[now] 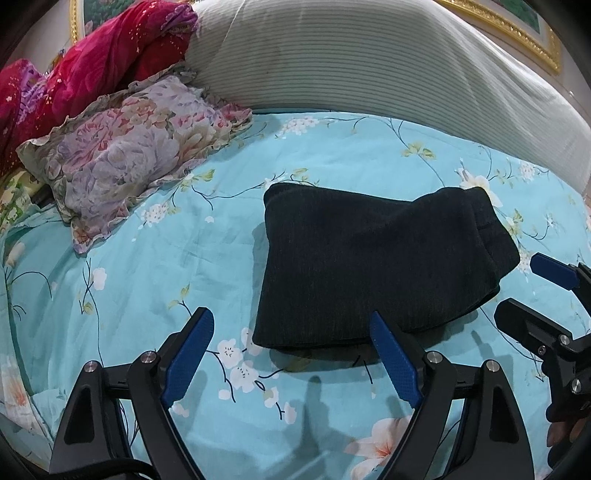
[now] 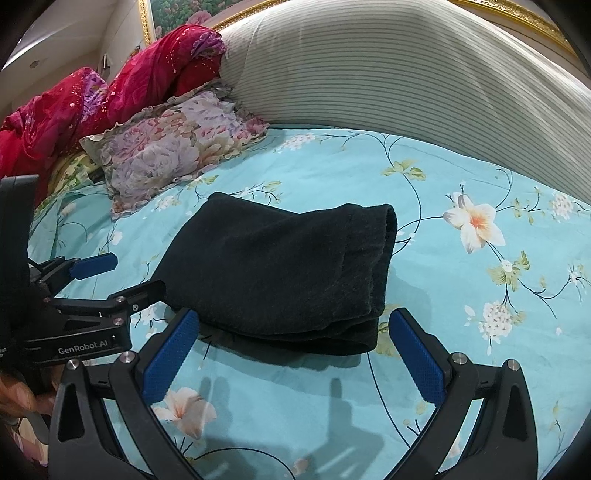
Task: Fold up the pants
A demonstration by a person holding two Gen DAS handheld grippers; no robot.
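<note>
Turquoise bedsheet (image 1: 155, 258) with white and peach flower print covers the bed. Black pants (image 1: 376, 266) lie on it folded into a compact stack, near the middle of the sheet, edges layered on the right side. Left gripper (image 1: 291, 354) is spread wide, blue pads apart, holding nothing; its right finger tip sits at the near edge of the pants, left finger over bare sheet. Right gripper (image 2: 291, 350) is also spread wide and holding nothing, both fingers low by the near edge of the pants, which sit between and just beyond the tips. From the right wrist view the left gripper body shows at the left edge with white lettering "GenRobot.AI" (image 2: 83, 349); no other text is readable. Floral pillow (image 1: 125, 162) with ruffled edge lies at far left on the bed, well apart from the pants. Red blanket (image 1: 110, 59) with sparkly dots is bunched behind the pillow. Grey striped bolster (image 1: 351, 62) runs along the far side of the bed. Gold picture frame (image 1: 517, 33) hangs on the wall behind.
</note>
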